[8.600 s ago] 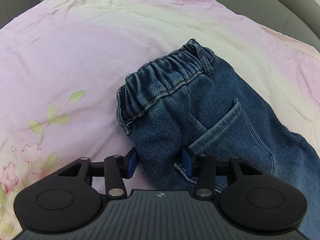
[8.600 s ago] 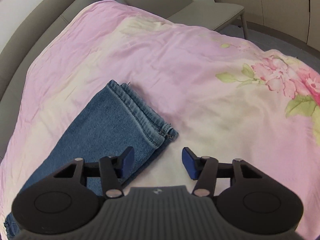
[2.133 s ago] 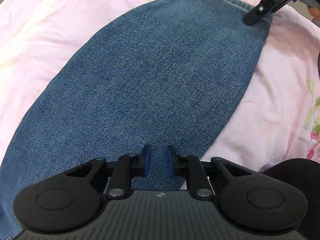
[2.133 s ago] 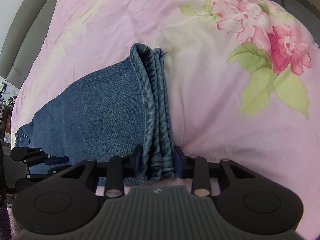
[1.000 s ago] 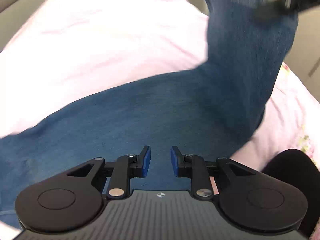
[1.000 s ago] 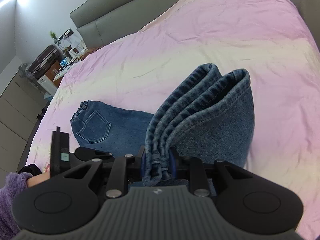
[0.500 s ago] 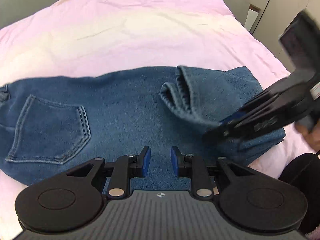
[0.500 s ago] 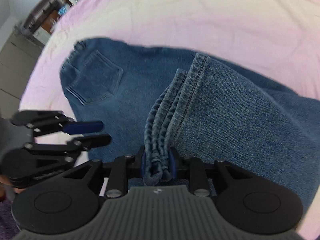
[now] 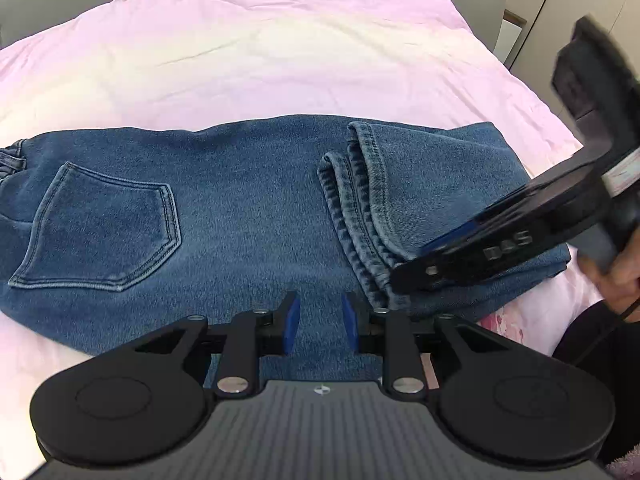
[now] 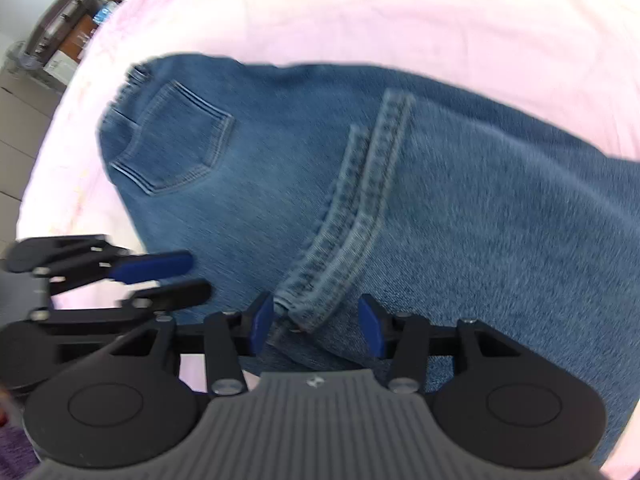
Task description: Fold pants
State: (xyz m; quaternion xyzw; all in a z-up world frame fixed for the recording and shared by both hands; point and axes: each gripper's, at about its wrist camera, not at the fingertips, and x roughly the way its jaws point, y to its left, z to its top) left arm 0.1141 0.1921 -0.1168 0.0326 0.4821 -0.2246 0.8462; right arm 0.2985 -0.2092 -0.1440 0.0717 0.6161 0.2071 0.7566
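The pants (image 9: pixel 248 208) lie across the middle of the left wrist view on the pink bedspread (image 9: pixel 260 52), back pocket (image 9: pixel 100 236) at left of frame, waistband running off the left edge. The hems (image 9: pixel 356 208) sit right of centre, laid over the upper legs, so the first fold looks to be down: legs doubled back, though the hems stop well short of the pocket.

In its own view the right gripper (image 10: pixel 316 322) has its blue pads spread wide, the hem corner lying loose between them with neither pad pinching it. That reads as a release, the cloth just set down. From the left camera the same tool comes in from the right edge, slanting down-left with its tips over the hem corner, the person's hand (image 9: pixel 616 276) behind it at far right.

The left gripper (image 9: pixel 318 322) hovers low at bottom centre of its view, pads parted by a narrow gap with denim showing below them and nothing between; whether they touch the cloth I cannot tell. It points straight across the pants towards the far side of the bed.

Next move, by my judgement: the hems lie a bit skewed and bunched, so square them up. Then take the folded end at right of frame and carry it over towards the waistband for the second fold.
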